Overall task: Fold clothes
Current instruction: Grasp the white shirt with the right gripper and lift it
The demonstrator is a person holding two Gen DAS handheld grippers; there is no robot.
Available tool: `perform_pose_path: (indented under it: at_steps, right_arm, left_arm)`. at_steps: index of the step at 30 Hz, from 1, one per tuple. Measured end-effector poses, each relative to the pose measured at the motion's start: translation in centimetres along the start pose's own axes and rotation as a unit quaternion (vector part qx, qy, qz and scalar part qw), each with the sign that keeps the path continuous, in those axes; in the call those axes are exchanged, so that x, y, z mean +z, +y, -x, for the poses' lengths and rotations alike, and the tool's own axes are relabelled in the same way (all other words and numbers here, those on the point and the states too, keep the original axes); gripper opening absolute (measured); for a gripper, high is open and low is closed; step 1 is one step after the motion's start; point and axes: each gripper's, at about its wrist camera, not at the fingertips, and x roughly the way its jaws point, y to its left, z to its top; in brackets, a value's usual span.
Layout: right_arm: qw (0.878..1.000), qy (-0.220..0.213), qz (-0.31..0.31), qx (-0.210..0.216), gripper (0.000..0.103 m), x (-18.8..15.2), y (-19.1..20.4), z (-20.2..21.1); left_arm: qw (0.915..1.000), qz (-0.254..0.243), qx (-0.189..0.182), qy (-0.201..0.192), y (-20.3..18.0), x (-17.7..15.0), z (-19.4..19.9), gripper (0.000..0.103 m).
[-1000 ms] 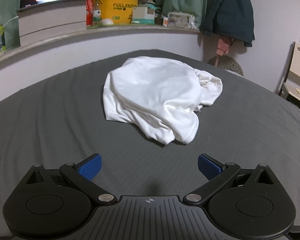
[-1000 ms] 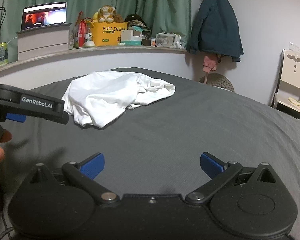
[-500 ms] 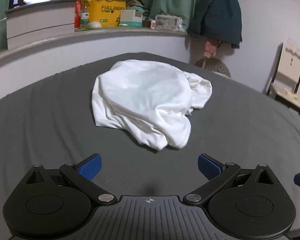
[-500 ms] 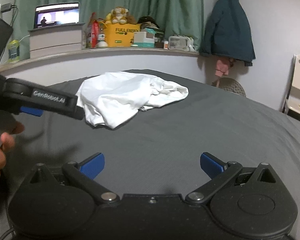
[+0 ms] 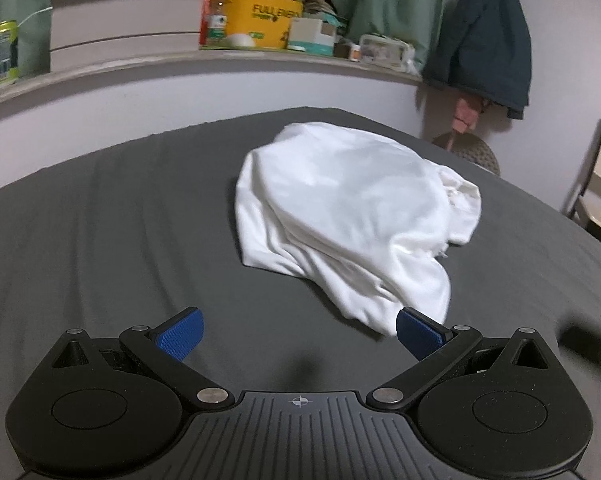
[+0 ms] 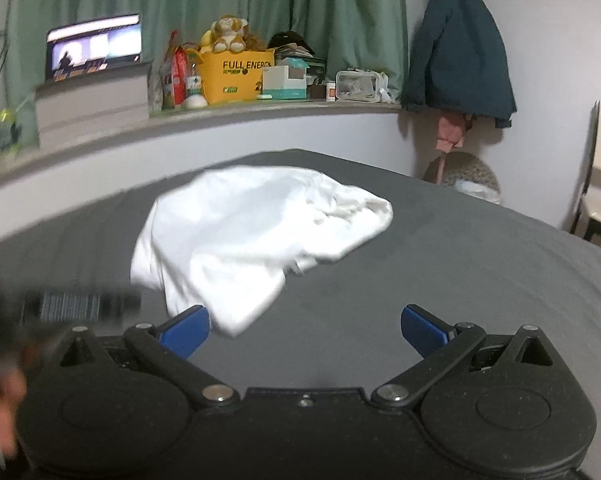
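A crumpled white garment (image 5: pixel 352 216) lies in a heap on the dark grey bed cover (image 5: pixel 120 240); the right wrist view shows the garment (image 6: pixel 252 236) too. My left gripper (image 5: pixel 300 334) is open just short of the heap's near tip, its right blue pad (image 5: pixel 418 332) beside the cloth. My right gripper (image 6: pixel 305 330) is open as well, its left pad (image 6: pixel 186 330) at the garment's near corner. Nothing is held between either pair of fingers. The left gripper's body shows as a dark blur (image 6: pixel 68 304) at the left of the right wrist view.
A ledge (image 6: pixel 220 114) behind the bed carries a laptop (image 6: pixel 94 46), books, a yellow box (image 6: pixel 236 76) with a plush toy and small boxes. A dark jacket (image 6: pixel 458 48) hangs on the right wall. A chair (image 5: pixel 596 184) and a woven stool (image 6: pixel 466 174) stand beside the bed.
Both grippers have moved forward toward the white garment, which now reaches their fingertips. The garment has not moved. Both stay open.
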Motion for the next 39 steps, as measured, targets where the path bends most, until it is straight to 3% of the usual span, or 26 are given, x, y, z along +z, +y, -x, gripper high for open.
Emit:
perform_pose_path:
  at_steps: [4, 7, 10, 14, 19, 23, 25, 29, 33, 36, 38, 39]
  right_arm:
    - [0.999, 0.022, -0.024, 0.006, 0.102, 3.6, 1.1, -5.1]
    - [0.996, 0.064, -0.052, 0.032, 0.094, 5.2, 2.2, -9.8]
    - [0.991, 0.115, -0.063, 0.041, 0.066, 5.3, 3.7, -14.0]
    - [0.986, 0.148, -0.062, 0.035, 0.01, 4.6, 5.2, -17.2]
    - [0.99, 0.053, -0.123, 0.049, 0.007, 5.8, 2.7, -13.1]
    - [0.98, -0.036, -0.19, 0.039, 0.006, 6.7, -1.8, -6.1]
    - [0.972, -0.078, -0.222, 0.018, 0.006, 6.5, -4.5, -1.7]
    - [0.949, -0.131, -0.278, -0.063, 0.006, 3.5, -10.3, 7.6]
    - [0.924, -0.13, -0.304, -0.193, 0.007, -1.0, -15.4, 14.8]
    - [0.899, -0.086, -0.316, -0.29, 0.007, -4.3, -18.1, 17.6]
    - [0.89, -0.027, -0.331, -0.312, 0.011, -6.3, -19.4, 17.7]
    - [0.893, -0.001, -0.328, -0.308, 0.014, -6.7, -19.5, 17.4]
  left_arm:
    - [0.9992, 0.038, -0.001, 0.012, 1.3, 0.2, -1.0, 0.103]
    - [0.9977, 0.065, 0.003, 0.019, 2.0, 0.1, -1.7, 0.103]
    - [0.9965, 0.081, 0.008, 0.019, 2.5, 0.0, -2.3, 0.103]
    - [0.9948, 0.099, 0.012, 0.021, 3.0, -0.1, -2.9, 0.103]
    - [0.993, 0.115, 0.016, 0.02, 3.5, -0.1, -3.4, 0.103]
    - [0.993, 0.117, 0.01, 0.008, 3.6, 0.1, -3.4, 0.103]
    - [0.993, 0.118, 0.003, 0.0, 3.6, 0.1, -3.2, 0.103]
    - [0.9929, 0.114, -0.031, -0.012, 3.2, 0.2, -2.9, 0.103]
    - [0.9929, 0.095, -0.07, -0.01, 1.9, 0.3, -2.9, 0.103]
    - [0.9922, 0.074, -0.1, 0.0, 0.8, 0.4, -2.9, 0.103]
    - [0.9918, 0.063, -0.111, 0.005, 0.1, 0.4, -2.9, 0.103]
    - [0.9917, 0.058, -0.115, 0.007, -0.2, 0.5, -2.9, 0.103]
